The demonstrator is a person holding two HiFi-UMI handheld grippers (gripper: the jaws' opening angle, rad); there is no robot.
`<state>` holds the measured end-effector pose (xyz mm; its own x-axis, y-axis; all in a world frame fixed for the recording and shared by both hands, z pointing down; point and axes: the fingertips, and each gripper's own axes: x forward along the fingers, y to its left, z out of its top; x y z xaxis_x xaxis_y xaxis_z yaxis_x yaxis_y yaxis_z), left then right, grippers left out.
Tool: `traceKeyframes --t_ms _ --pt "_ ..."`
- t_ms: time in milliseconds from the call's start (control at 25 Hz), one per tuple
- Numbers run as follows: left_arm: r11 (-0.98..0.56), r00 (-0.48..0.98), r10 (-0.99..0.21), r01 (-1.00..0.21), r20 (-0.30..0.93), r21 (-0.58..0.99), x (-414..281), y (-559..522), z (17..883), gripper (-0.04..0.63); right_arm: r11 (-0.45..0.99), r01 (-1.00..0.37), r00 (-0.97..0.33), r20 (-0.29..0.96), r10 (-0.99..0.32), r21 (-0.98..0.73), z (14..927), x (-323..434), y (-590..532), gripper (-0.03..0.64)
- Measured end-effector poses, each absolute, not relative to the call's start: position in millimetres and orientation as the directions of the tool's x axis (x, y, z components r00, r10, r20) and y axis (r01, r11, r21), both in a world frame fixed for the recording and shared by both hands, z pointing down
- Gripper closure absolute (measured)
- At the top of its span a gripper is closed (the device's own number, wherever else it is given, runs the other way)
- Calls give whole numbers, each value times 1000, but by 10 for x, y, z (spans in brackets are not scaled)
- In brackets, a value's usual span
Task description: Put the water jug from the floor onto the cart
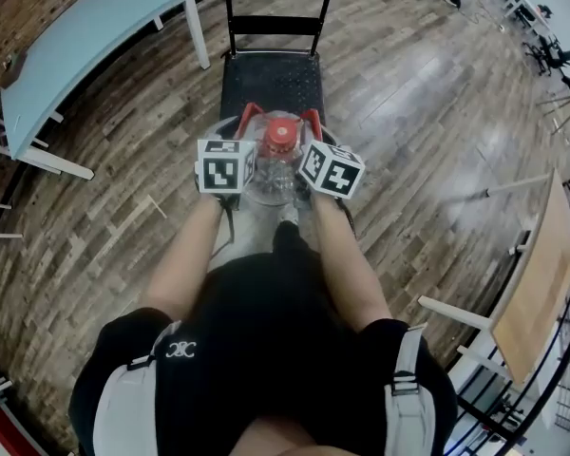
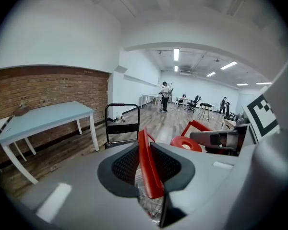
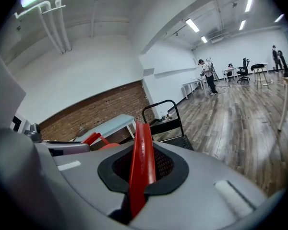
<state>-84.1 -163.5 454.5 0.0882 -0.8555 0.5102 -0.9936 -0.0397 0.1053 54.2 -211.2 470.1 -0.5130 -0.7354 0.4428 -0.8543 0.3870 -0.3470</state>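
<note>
Head view puts the cart [image 1: 271,79] at twelve o'clock, and the water jug [image 1: 277,169] hangs just short of its near edge. The fingers of the left gripper [image 2: 146,166] and right gripper [image 3: 141,169] each pinch one of the red handles [image 1: 251,112]. If one side lifts higher, I'd guess a thin handle could slip free.

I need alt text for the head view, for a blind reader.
Seen from above, the left gripper and the right gripper hold a clear water jug with a red cap by its red handles, close to a black cart on a wooden floor.
</note>
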Motion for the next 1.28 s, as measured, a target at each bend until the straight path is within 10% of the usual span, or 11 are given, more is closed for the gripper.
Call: traceKeyframes --t_ms 1280 --pt "136 -53 -806 -986 590 96 -979 -4073 4900 525 526 -799 -589 557 -586 -291 5121 366 -4701 583"
